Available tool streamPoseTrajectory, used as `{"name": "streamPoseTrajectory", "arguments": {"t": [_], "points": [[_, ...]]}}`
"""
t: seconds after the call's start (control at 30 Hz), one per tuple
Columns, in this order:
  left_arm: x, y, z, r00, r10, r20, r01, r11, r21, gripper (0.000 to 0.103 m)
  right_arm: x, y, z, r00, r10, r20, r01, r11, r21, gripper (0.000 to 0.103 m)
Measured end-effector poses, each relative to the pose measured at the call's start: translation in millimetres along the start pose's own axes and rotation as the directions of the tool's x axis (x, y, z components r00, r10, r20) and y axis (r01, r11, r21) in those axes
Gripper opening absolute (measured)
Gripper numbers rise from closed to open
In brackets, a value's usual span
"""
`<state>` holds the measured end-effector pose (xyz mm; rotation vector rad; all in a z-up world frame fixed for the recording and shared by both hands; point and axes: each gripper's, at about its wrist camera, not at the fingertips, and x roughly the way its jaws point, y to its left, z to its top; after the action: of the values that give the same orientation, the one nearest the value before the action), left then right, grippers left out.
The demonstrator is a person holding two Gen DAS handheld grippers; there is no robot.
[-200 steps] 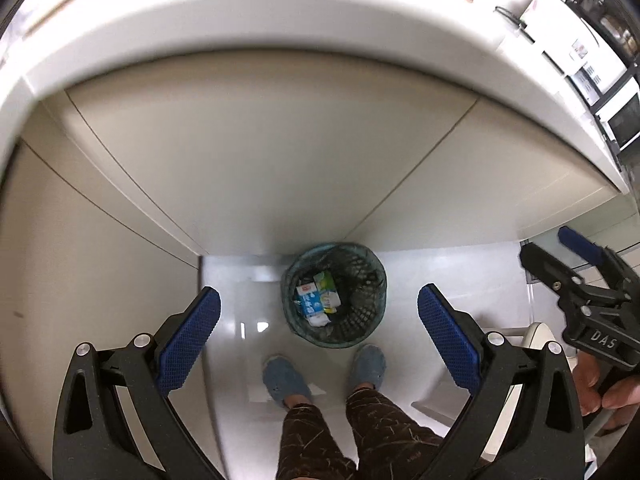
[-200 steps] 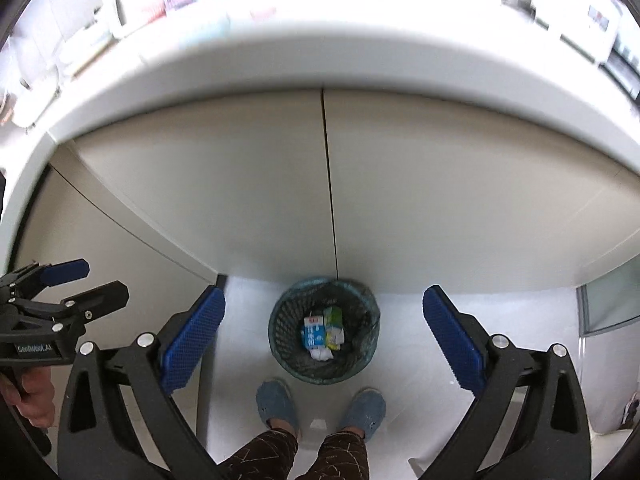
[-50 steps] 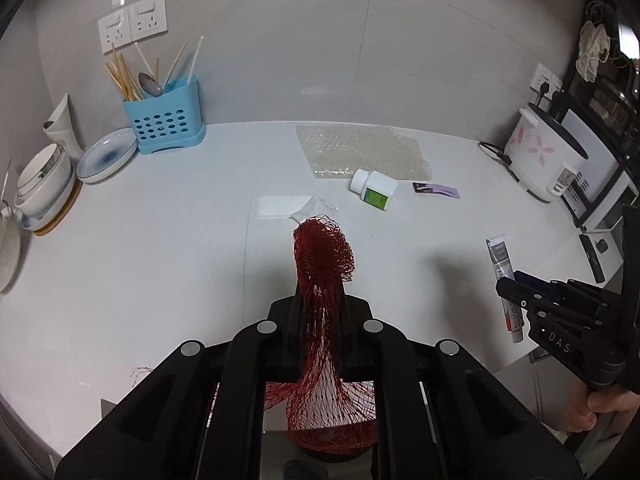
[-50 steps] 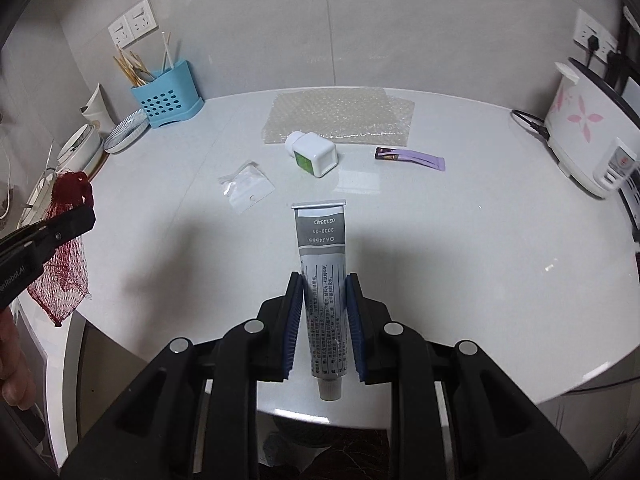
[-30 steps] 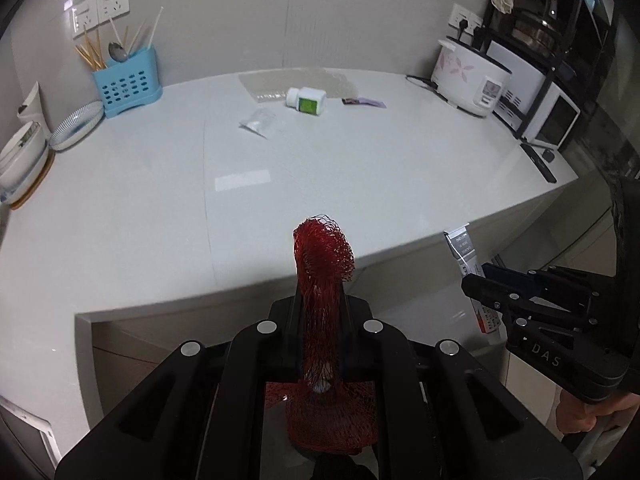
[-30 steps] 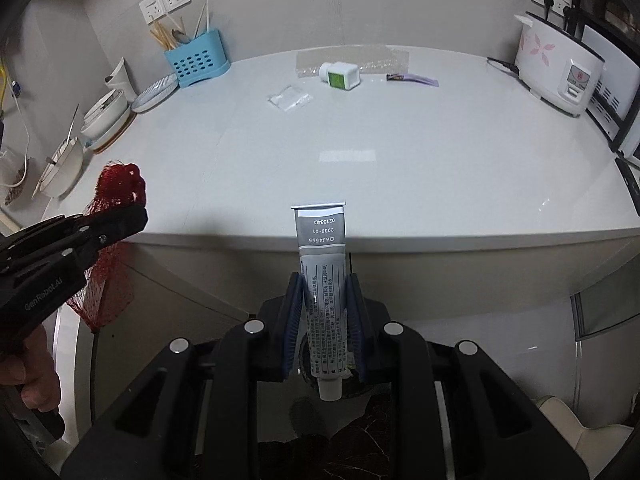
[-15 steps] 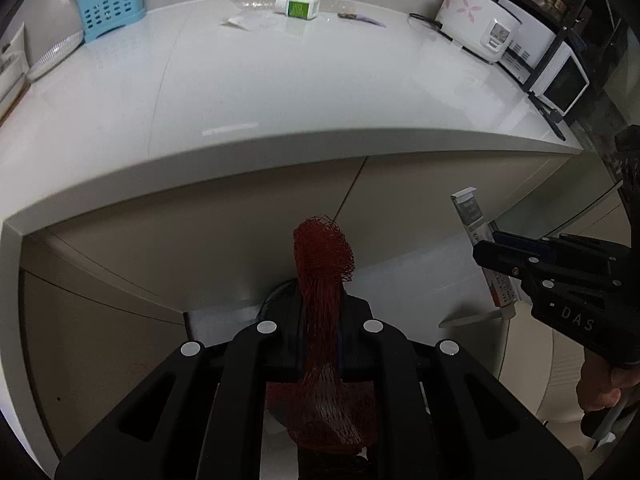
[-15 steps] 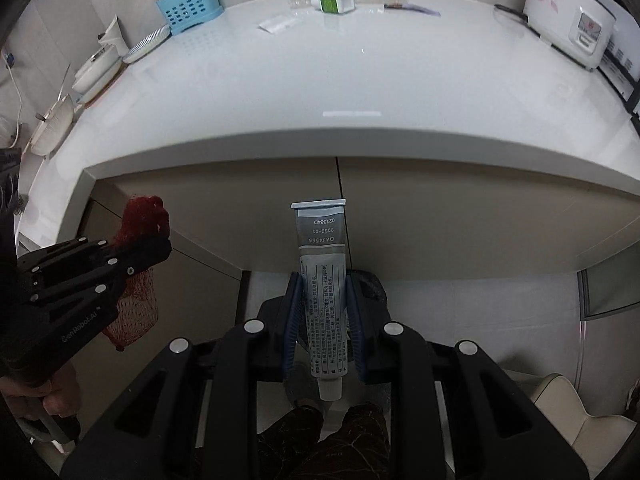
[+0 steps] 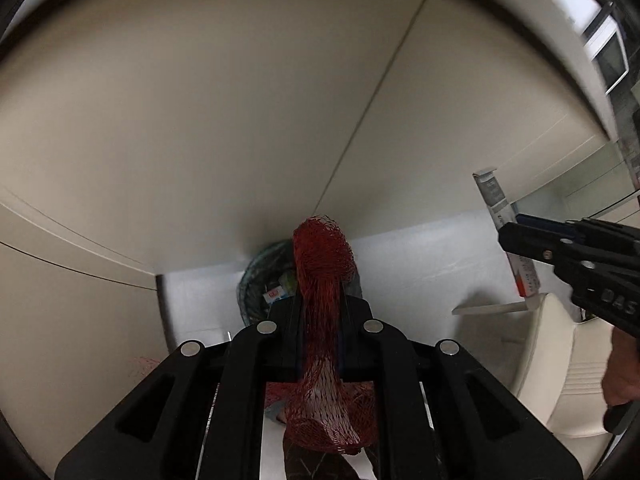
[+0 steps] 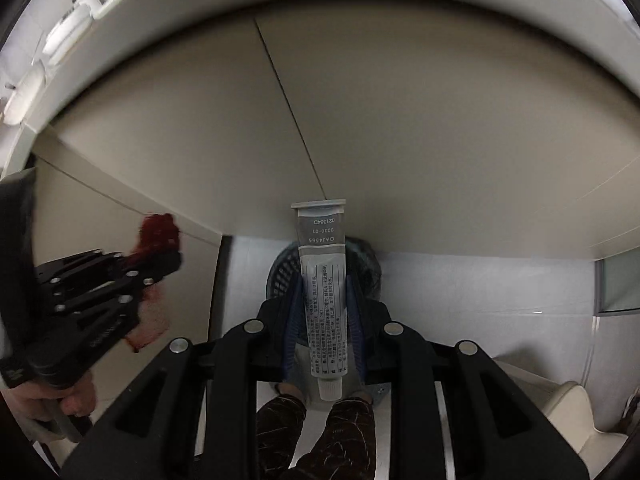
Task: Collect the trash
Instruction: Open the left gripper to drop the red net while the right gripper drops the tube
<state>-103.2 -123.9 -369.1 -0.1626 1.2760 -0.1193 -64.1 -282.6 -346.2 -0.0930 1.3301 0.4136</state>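
Left wrist view: our left gripper (image 9: 320, 304) is clamped on a red mesh net (image 9: 325, 280), our right gripper (image 10: 323, 312) squeezed around a grey tube (image 10: 323, 284); both hang above the floor's mesh bin (image 9: 256, 284).

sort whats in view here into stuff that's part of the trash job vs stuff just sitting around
Part of the job:
- red mesh net, clamped in the left gripper
- grey tube, clamped in the right gripper
- mesh waste bin on the floor

Just around:
- cabinet doors
- cream chair
- dishes on the counter
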Motion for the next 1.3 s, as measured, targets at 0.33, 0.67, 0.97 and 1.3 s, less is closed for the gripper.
{"name": "streamPoseTrajectory", "arguments": {"t": [0.33,0.67,0.97,1.3], "points": [[110,-2,-17,0.998,-0.051,-0.030,0.051,0.999,-0.006,0.011,85,-19,-35,0.995,-0.005,-0.098,0.006,1.000,0.008,0.021],[142,-5,-25,0.999,-0.023,-0.046,0.021,0.999,-0.047,0.043,103,-27,-35,0.994,-0.001,-0.111,0.004,1.000,0.026,0.021],[136,4,-33,0.999,-0.022,-0.042,0.018,0.996,-0.085,0.072,98,-29,-41,0.995,-0.001,-0.098,0.004,1.000,0.026,0.021],[118,25,-48,0.999,0.023,-0.031,-0.026,0.993,-0.115,0.087,107,-19,-40,0.995,0.050,-0.084,-0.050,0.999,-0.005,0.021]]}}
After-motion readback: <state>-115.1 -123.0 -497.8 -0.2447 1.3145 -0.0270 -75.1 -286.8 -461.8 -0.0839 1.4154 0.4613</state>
